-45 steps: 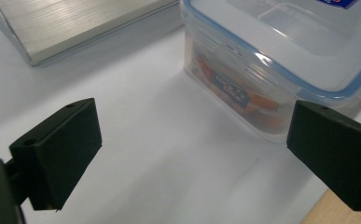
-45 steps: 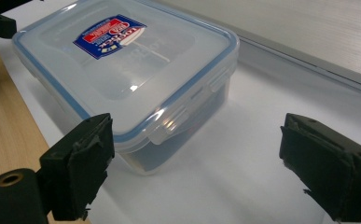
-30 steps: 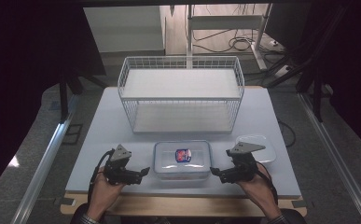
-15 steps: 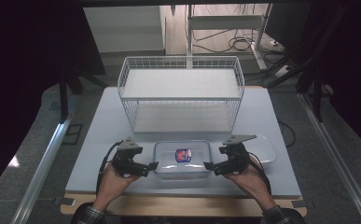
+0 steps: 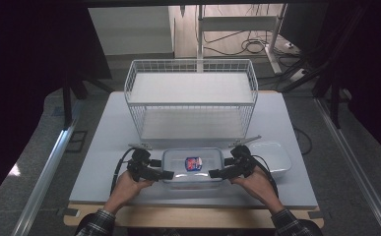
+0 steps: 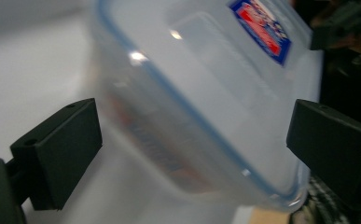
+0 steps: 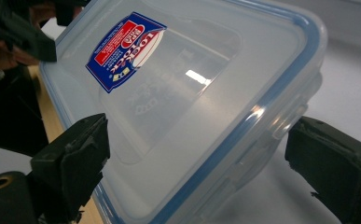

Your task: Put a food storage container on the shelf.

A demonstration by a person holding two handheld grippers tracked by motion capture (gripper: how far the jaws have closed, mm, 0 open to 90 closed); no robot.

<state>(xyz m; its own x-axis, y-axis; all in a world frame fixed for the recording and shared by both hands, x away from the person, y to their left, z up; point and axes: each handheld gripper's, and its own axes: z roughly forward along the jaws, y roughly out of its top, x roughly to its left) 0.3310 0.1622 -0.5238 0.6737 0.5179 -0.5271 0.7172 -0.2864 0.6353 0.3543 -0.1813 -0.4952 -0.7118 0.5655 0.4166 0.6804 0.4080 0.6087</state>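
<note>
Near the worktop's front edge, midway along it, lies the lidded clear container (image 5: 193, 166); the left gripper (image 5: 167, 174) sits at its left end, jaws apart around that end; the right gripper (image 5: 215, 173) mirrors it, jaws likewise spread; behind stands a white wire basket (image 5: 190, 98).

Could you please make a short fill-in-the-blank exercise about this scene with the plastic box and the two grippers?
1. The box has a lid edged in ____.
2. Both grippers, left gripper and right gripper, have their jaws ____.
3. Behind the box stands a white wire ____.
4. The sticker sits on the box's ____.

Missing words: blue; open; basket; lid
</note>
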